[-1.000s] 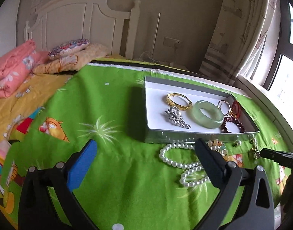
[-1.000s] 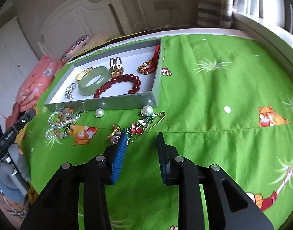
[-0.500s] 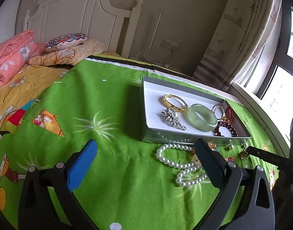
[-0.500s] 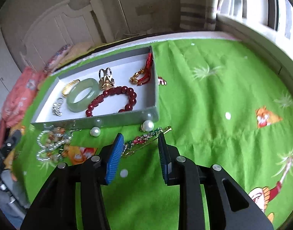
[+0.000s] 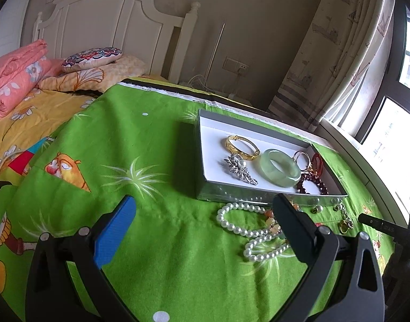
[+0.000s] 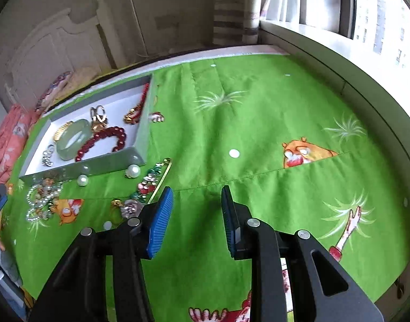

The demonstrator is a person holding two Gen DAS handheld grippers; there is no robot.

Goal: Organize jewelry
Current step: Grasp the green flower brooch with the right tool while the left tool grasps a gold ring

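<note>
Several pieces of jewelry lay loose on the green bedspread (image 6: 258, 112) just in front of the grey tray (image 5: 205, 161): a long brooch (image 6: 151, 179) with red and green stones and a gold pin, its long axis running diagonally toward the tray's near corner, two loose pearls (image 6: 133, 171), and a coiled pearl necklace (image 5: 248, 230) partly hidden behind one finger in the left wrist view. The tangle beside the necklace was too blurred to sort out. Inside the tray sat a pale green jade bangle (image 5: 279, 171), a gold bangle (image 5: 241, 147), a silver brooch (image 5: 240, 169), and dark red beads (image 6: 103, 142). The right hand-held gripper (image 6: 197, 214) hovered narrowly parted and empty, the brooch just to its left. The left hand-held gripper (image 5: 205, 225) stood wide apart, holding nothing.
</note>
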